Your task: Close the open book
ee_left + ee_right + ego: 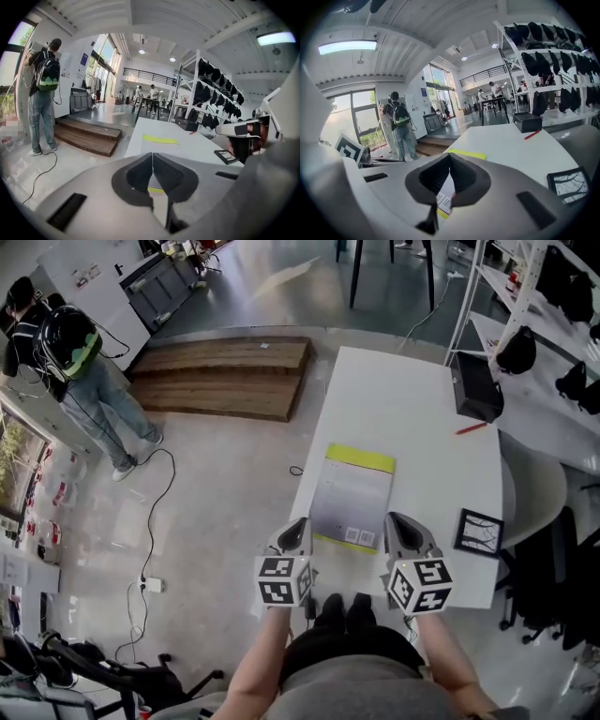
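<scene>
Head view, centre: the book point(352, 498) lies flat on the white table point(422, 418) and looks closed.

Left gripper view: my left claw point(152, 161) is pinched together, empty.

Right gripper view: my right claw point(450, 161) is the same, with the book's corner showing below it. I'd draw the 2 claws back without snagging the cover.

L tongs point(296, 531) closed, empty; R tongs point(401, 529) same.

The book point(354, 495) carries a label too small to read. The left hand-held gripper point(152, 155) and right hand-held gripper point(450, 155) each hide the book's near part in their own views, and in the head view they hide stretches of the near edge of the worktop point(412, 409).
</scene>
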A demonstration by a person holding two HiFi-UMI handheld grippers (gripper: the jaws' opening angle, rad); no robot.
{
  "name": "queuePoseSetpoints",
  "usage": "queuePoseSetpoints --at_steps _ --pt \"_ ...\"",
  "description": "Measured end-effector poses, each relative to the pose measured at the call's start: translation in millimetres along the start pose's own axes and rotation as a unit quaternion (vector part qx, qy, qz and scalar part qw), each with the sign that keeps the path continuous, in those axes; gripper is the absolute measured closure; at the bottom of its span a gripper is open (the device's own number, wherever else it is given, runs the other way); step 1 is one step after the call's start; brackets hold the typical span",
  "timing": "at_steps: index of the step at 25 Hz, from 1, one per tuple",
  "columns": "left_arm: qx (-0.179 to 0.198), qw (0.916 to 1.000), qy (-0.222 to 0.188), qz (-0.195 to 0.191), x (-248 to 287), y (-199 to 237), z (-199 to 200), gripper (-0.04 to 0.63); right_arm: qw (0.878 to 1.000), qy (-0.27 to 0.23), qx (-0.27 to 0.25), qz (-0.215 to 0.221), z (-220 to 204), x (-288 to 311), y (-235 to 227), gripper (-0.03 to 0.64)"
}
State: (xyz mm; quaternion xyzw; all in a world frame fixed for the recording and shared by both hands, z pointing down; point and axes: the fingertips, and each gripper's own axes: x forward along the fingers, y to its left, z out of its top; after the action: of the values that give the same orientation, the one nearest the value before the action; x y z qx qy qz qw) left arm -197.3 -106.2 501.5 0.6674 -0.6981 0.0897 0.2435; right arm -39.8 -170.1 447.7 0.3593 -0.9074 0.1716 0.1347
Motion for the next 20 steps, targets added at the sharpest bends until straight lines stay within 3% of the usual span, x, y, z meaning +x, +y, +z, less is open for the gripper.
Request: queuePoseSetpoints --at_steps 20 --pt "0.034 0.999 -0.029 -0.004 -6.5 -14.1 29.5 0.588 0.999 -0.023 0.0 -0.025 4.2 -25.3 -25.8 0.614"
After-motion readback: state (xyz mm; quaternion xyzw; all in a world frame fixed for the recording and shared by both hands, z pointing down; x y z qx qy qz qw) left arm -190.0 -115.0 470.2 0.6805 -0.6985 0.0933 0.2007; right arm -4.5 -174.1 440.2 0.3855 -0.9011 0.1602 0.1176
